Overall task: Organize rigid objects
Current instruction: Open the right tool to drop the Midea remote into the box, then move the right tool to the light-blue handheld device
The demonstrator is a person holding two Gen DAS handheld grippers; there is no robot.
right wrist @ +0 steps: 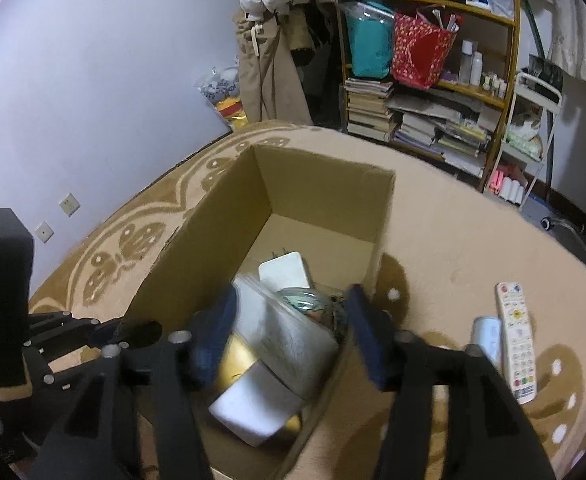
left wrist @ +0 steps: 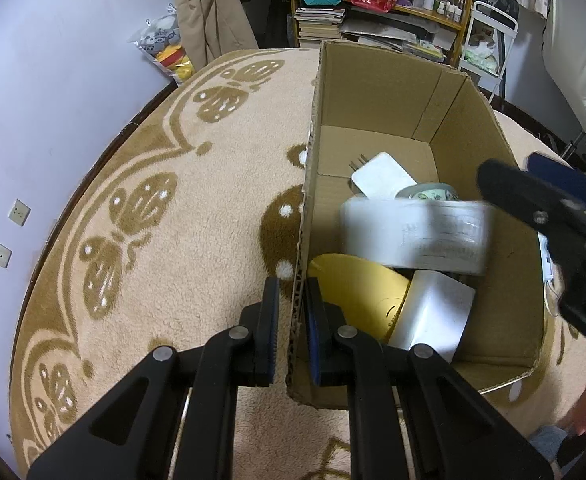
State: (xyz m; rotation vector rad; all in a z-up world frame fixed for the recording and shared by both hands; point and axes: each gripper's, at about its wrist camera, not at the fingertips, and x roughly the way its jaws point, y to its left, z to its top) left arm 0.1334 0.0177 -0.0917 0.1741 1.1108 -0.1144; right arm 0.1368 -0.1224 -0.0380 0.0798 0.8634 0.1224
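An open cardboard box (left wrist: 373, 92) stands on a beige patterned carpet. My left gripper (left wrist: 293, 286) is shut on the box's near left wall. Inside lie a white power adapter (left wrist: 381, 178), a yellow object (left wrist: 357, 300) and a white block (left wrist: 433, 316). A wide roll of whitish tape (left wrist: 413, 236), blurred, sits above them, just beside my right gripper (left wrist: 513, 168). In the right wrist view the right gripper (right wrist: 291, 298) stands open over the box (right wrist: 317, 184), with the tape roll (right wrist: 289, 336) between its pads and a gap on the right side.
A white remote control (right wrist: 515, 340) and a pale tube (right wrist: 487, 336) lie on the carpet right of the box. A crowded bookshelf (right wrist: 425, 92) and hanging clothes stand behind. A lilac wall with sockets runs along the left.
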